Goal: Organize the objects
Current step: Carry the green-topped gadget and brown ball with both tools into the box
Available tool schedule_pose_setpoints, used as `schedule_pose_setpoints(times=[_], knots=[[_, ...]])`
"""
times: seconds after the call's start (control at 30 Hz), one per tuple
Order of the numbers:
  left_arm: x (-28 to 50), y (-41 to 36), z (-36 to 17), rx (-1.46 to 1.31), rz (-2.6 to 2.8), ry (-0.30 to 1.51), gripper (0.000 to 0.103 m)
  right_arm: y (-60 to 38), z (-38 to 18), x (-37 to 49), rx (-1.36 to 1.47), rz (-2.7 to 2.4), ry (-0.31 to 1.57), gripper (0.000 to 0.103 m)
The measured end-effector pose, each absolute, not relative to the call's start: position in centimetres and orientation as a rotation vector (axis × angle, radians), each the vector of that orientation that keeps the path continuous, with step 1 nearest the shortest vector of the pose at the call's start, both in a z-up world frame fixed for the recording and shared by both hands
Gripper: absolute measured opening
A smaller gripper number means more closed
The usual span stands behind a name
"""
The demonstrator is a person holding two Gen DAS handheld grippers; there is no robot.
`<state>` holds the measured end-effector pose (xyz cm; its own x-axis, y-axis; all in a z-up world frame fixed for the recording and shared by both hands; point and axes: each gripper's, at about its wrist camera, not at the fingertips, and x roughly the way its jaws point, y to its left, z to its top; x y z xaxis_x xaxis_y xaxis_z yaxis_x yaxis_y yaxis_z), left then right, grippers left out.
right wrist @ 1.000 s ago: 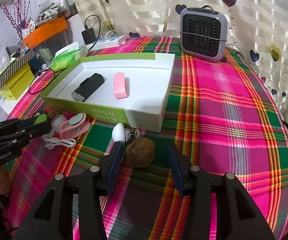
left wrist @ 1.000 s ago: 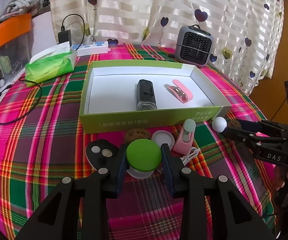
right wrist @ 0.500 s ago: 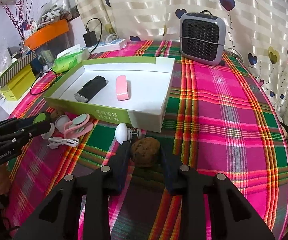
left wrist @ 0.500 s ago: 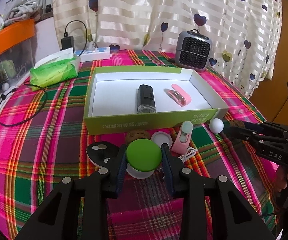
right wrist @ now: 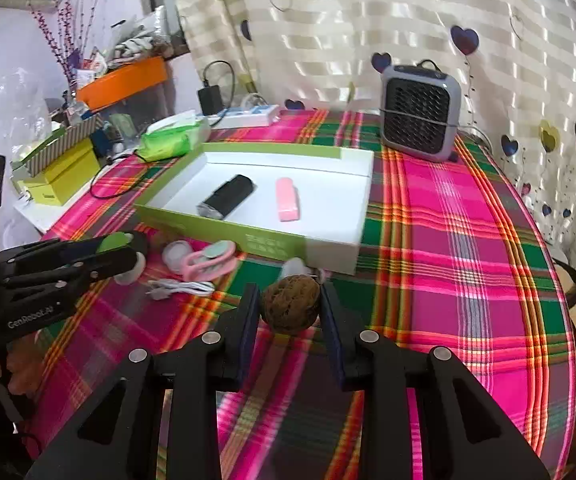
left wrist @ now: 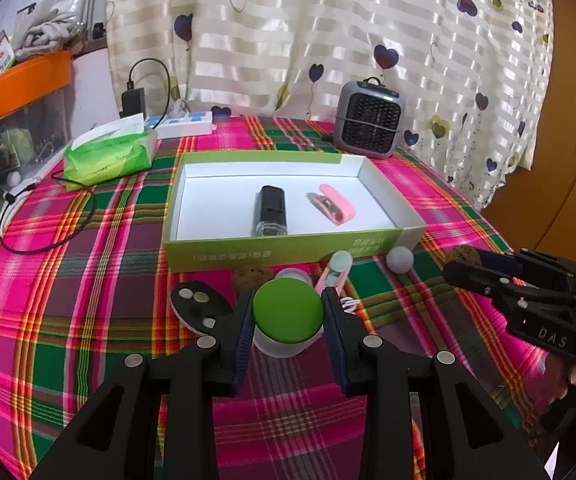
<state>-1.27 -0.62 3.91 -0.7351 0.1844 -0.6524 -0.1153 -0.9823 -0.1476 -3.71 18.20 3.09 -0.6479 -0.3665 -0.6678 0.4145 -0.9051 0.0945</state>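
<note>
My left gripper is shut on a green-topped white jar and holds it above the plaid cloth, in front of the green box. My right gripper is shut on a brown walnut, lifted near the box's front corner. The box holds a black device and a pink case. On the cloth before the box lie a second walnut, a white round lid, a pink clip, a white ball and a white cable.
A grey mini heater stands behind the box. A green tissue pack, a white power strip and a black cable lie at the left. A black oval item with coins lies left of my left gripper.
My right gripper closed on the walnut and lifted it. My left gripper rose a little with the green-topped jar held throughout.
</note>
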Motion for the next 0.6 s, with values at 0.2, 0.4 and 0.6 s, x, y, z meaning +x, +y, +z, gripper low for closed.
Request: schedule_pose_setpoints(times=[0.2,0.4,0.6], knots=[[-0.8,-0.2,4.5,-1.037,2.774,-0.150,0.031,17.3,3.9,-2.6,0.959,-2.507,0.116,0.031],[-0.5,-0.2,4.8,-1.022,2.775,-0.152,0.031,16.5,4.1,-2.2,0.947,-2.495,0.129,0.031],[-0.5,-0.1,4.9,-1.021,2.775,-0.151,0.031,16.1,4.1,-2.0,0.940,-2.483,0.128,0.031]])
